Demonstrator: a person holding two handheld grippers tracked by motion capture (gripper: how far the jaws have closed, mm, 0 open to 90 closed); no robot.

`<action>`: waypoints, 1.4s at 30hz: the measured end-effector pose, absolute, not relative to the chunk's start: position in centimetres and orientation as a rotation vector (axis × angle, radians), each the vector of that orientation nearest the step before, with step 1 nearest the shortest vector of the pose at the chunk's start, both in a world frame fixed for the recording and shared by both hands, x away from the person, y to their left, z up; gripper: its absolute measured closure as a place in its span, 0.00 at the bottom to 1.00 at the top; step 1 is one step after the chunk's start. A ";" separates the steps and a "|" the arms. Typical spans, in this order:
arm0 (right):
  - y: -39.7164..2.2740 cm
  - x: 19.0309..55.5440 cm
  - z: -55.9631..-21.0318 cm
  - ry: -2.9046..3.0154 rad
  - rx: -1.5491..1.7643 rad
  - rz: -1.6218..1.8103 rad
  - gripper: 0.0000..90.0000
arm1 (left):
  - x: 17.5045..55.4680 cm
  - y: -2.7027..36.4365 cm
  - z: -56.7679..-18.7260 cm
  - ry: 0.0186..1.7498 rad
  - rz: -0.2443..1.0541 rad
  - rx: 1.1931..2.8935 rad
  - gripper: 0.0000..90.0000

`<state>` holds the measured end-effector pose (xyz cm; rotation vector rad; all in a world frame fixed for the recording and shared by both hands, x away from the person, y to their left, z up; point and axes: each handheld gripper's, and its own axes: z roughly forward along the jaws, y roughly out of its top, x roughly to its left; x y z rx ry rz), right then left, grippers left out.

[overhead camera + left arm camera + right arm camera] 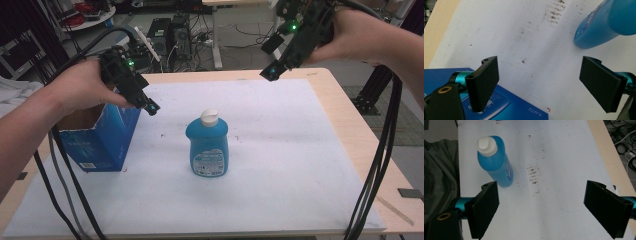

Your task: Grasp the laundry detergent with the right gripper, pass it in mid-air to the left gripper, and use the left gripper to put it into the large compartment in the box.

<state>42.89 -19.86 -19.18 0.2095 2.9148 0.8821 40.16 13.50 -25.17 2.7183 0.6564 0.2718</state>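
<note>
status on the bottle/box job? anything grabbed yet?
Done: nothing visibly. The blue bottle stands upright on the white mat, apart from the open blue box. In hand: nothing; the left tongs hover open over the box's edge, the right tongs open, raised. Left: probably grasping the bottle and boxing it.

black claws [150, 106] with teal joints (green lights glowing), flat black pads [485, 82], black trailing cables [372, 175].

A wooden table [350, 125] carries a white mat [280, 150], bottle [208, 145] and box [102, 137].
</note>
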 end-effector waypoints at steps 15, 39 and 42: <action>-20.3 40.2 -24.0 2.950 0.184 1.029 0.14 | 39.9 13.6 -25.3 0.659 0.264 2.715 0.18; -18.7 38.1 -31.1 2.987 0.194 1.149 0.14 | 39.6 13.6 -25.3 0.647 0.252 2.707 0.18; -18.5 38.1 -31.7 2.988 0.201 1.161 0.14 | 39.6 13.6 -25.3 0.639 0.251 2.712 0.18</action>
